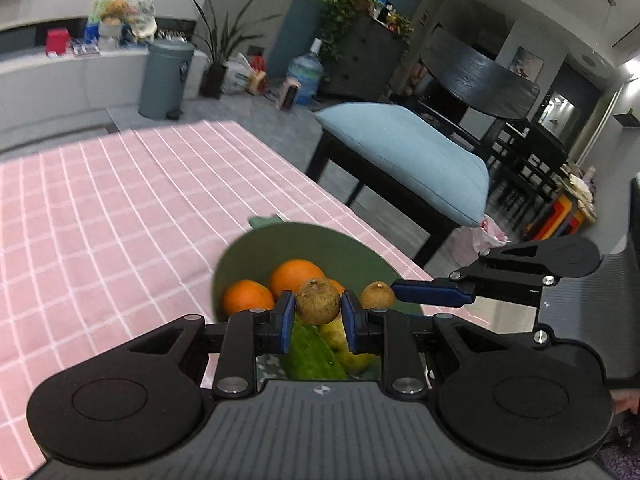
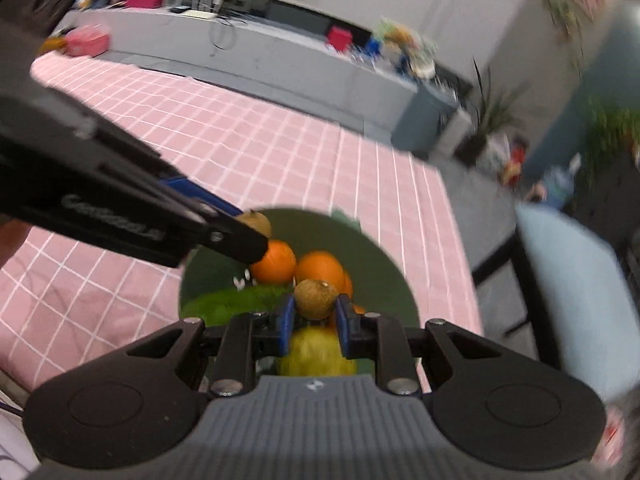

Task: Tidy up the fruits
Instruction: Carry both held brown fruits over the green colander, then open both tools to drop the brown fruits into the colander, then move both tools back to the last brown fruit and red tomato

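Over the round dark-green plate (image 1: 352, 248) on the pink checked tablecloth (image 1: 100, 208), smooth oranges (image 1: 296, 276), a bumpy green cucumber (image 1: 312, 354) and a yellow fruit (image 2: 316, 354) lie heaped. The left gripper (image 1: 318, 316) clamps one rough brown round fruit (image 1: 318, 301). The right gripper (image 2: 314, 318), reaching in from 3 o'clock in the left view, pinches a second brown fruit (image 2: 315, 298).

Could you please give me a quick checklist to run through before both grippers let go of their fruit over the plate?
1. Left gripper shut on a small brown fruit: ok.
2. Right gripper shut on a second brown fruit: ok.
3. Both fruits over the green plate: ok.
4. Bare plate directly beneath each fruit: not ok; oranges, cucumber, yellow fruit crowd there.
5. Height above the pile: cannot tell.
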Demonstrator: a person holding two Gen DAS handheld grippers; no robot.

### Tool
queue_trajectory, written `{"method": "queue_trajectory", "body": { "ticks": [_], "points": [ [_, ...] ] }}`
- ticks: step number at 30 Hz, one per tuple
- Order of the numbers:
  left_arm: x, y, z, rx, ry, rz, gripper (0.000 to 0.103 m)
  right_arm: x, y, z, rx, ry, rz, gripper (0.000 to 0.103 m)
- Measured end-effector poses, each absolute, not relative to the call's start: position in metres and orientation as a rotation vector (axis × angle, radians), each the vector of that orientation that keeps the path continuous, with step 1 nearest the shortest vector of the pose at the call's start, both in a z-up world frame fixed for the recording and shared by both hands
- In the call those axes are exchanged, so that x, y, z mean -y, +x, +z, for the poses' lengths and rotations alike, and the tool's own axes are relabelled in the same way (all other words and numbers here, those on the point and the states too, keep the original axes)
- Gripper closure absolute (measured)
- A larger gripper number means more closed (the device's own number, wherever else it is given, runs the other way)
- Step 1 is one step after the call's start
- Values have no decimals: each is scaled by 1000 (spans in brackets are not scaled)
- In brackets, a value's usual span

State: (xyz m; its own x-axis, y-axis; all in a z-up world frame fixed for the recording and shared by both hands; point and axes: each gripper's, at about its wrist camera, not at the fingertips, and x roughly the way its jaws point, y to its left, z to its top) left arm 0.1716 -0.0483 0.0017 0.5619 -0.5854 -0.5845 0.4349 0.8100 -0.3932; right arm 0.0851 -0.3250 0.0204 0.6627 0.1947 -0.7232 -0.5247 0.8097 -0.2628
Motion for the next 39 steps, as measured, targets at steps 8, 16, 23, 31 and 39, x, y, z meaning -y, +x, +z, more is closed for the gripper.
{"method": "queue_trajectory", "body": {
  "ticks": [8,16,23,31,39],
  "points": [
    [35,179,-13,-833,-255,-515,75,338,98,-3,-878,-336,429,85],
    [36,179,-20,-880,-208,-499,75,327,105,-17,-955,-327,483,85],
    [39,176,-21,-880,-198,-510,75,326,106,-22,-982,-321,487,85],
    [42,171,-19,-863,-179,-517,58,320,101,-22,-960,-406,466,64],
    [47,153,4,-761,-98,-486,42,314,86,-7,-843,-558,397,36]
  ]
}}
